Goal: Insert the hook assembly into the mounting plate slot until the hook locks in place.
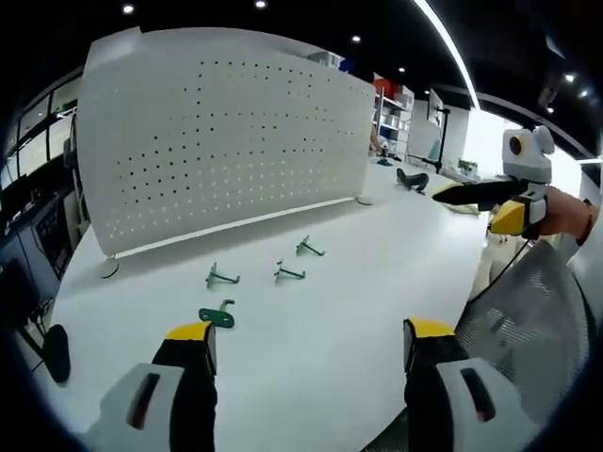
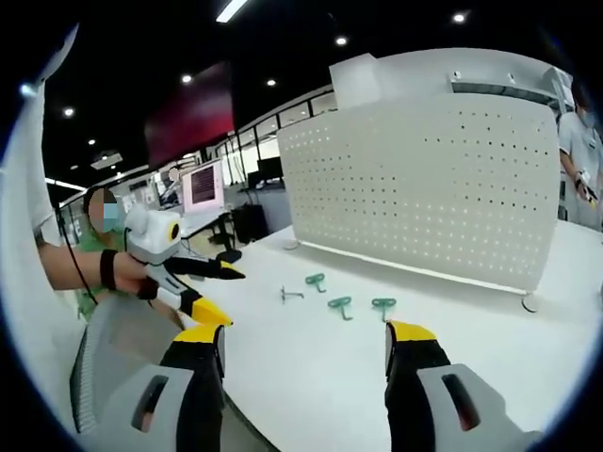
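Both grippers hover with jaws spread, holding nothing, left gripper (image 1: 306, 344) and right gripper (image 2: 303, 348) over the white bench (image 1: 330, 311); green hooks (image 1: 222, 277) lie at 12 o'clock before the pegboard (image 1: 226, 132), so approach low, pinch one hook squarely.

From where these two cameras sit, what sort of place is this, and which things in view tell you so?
Probably an open-plan office or lab set up for trials. A long white table carries a standing white pegboard and loose green hooks, with storage shelves behind, a monitor on a desk, and recessed ceiling lights.
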Demonstrator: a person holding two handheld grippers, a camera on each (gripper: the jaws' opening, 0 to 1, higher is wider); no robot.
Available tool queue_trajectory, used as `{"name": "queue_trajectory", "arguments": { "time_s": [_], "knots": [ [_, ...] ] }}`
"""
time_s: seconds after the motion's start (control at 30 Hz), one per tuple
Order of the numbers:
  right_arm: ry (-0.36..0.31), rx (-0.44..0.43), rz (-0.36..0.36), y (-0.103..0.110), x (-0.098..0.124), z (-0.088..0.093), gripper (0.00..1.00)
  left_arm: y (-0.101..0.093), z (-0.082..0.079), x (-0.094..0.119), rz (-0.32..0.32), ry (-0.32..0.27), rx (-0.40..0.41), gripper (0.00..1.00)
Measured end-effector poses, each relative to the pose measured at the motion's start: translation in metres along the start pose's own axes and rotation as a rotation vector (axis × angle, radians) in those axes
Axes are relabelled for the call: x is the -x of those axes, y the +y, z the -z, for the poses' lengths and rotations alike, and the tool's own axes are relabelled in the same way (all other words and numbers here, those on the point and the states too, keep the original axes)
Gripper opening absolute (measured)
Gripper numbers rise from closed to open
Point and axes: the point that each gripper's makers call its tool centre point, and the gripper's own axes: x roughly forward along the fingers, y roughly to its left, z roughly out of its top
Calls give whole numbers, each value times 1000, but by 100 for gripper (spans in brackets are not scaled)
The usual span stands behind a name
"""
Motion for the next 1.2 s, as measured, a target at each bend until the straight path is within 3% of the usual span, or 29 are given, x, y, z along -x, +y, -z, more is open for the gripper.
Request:
{"name": "queue_trajectory", "arguments": {
  "time_s": [0.73,1.2],
  "knots": [
    [17,-4,-20,0,-7,2,70,36,10,-21,-40,57,-1,80],
    [28,-1,-26,0,-8,1,69,35,19,-32,-18,87,5,80]
  ]
}}
